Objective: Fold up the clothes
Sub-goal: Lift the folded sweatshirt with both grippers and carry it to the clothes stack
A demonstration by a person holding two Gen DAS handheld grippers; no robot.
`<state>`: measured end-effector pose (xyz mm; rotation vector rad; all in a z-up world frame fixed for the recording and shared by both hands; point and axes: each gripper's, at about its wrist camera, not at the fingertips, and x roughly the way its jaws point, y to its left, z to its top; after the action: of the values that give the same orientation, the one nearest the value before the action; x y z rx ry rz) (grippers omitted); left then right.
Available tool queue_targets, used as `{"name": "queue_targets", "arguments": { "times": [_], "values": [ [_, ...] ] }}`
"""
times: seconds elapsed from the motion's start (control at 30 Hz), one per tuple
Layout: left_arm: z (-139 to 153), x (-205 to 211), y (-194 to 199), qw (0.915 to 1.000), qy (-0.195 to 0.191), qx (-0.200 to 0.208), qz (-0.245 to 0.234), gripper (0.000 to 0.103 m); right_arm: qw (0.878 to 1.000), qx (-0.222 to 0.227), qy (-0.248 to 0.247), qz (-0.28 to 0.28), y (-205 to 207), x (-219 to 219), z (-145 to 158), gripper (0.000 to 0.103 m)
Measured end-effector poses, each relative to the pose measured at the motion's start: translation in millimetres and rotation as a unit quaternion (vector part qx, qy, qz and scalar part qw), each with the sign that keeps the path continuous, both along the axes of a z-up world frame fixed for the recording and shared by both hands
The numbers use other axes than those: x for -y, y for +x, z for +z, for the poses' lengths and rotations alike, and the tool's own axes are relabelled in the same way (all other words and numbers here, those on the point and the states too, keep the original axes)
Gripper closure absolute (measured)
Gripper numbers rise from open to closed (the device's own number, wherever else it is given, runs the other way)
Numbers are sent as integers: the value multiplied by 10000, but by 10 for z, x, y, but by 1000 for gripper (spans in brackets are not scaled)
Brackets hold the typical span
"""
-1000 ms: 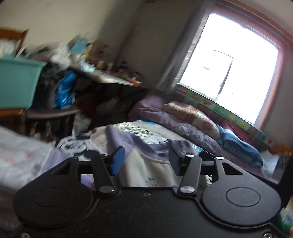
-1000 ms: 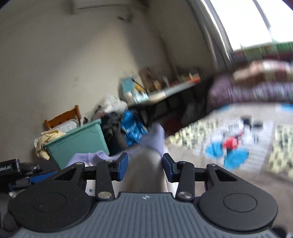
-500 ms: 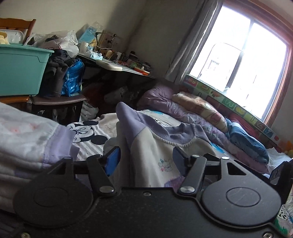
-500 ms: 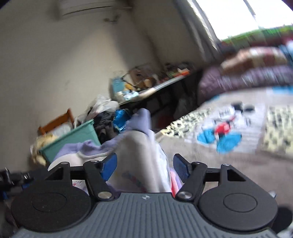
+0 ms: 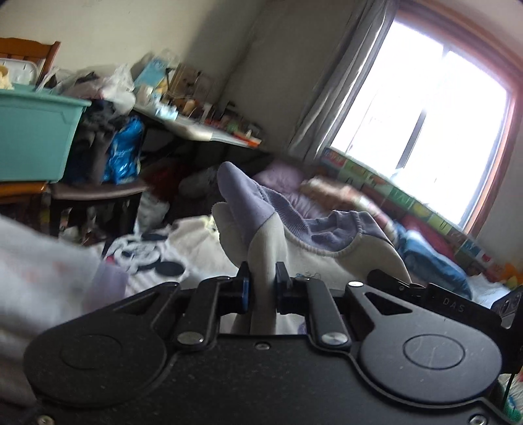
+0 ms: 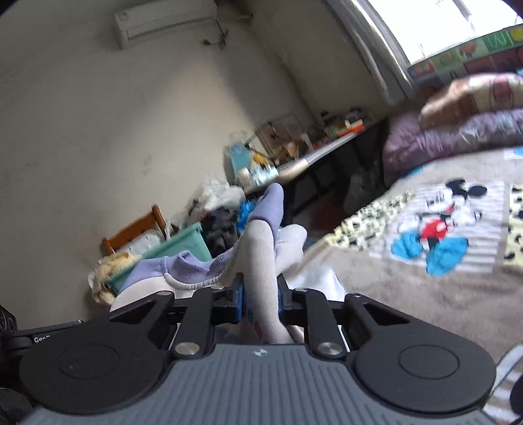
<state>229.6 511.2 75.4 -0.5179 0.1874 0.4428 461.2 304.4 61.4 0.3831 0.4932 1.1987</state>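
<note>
left wrist view: the left gripper [image 5: 262, 287] has its jaws closing in, with a bunched fold of the cream and lilac garment [image 5: 268, 235] between the blue-faced pads, which press on the cloth from both sides. the pinched fold rises straight up ahead of the fingers and ends in a lilac tip above them. to the right of the fingers the garment's lilac ribbed neckline [image 5: 336, 232] sags in a curve, with the cream body hanging below it. beyond and left of the gripper lies a bed cover with a black and white cartoon print [image 5: 147, 258]. far left stands a teal plastic bin [image 5: 36, 137], next to a blue bag [image 5: 122, 153], and a cluttered table [image 5: 196, 127] runs along the wall further ahead. far right of the gripper is a bright window [image 5: 421, 121] with a grey curtain [image 5: 340, 94], and pillows and a blue blanket [image 5: 434, 261] piled under it. blurred pale cloth [image 5: 42, 278] fills the near left.

right wrist view: the right gripper [image 6: 260, 300] is likewise closing its jaws, a rolled cream fold of the same garment [image 6: 261, 268] caught between the pads, standing up ahead of them and tipped in lilac. the lilac neckline [image 6: 183, 268] trails off to the left of the fingers. to the right spreads the bed cover with a cartoon mouse print [image 6: 441, 222], with a purple quilt [image 6: 451, 140] beyond it. ahead and left are the teal bin [image 6: 183, 242], a wooden chair [image 6: 134, 229], the cluttered table [image 6: 313, 150], and high on the wall an air conditioner [image 6: 163, 21].
</note>
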Motion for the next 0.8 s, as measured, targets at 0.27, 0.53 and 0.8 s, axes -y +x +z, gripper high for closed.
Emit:
{"name": "queue_targets", "arguments": {
  "times": [0.27,0.53,0.8],
  "values": [
    [56,-230,356,9895,28,-1339,551,59,9943,-1008,-349,-39,441,-290,226,62],
    [207,-56,283,9906,1002,-901,242,56,9920,861,-765,-518,108,-309,228,53],
    [-489,16,687,9808,785,-1730,-429,56,9733,1523,-1717,79,3,-789,27,55]
  ]
}}
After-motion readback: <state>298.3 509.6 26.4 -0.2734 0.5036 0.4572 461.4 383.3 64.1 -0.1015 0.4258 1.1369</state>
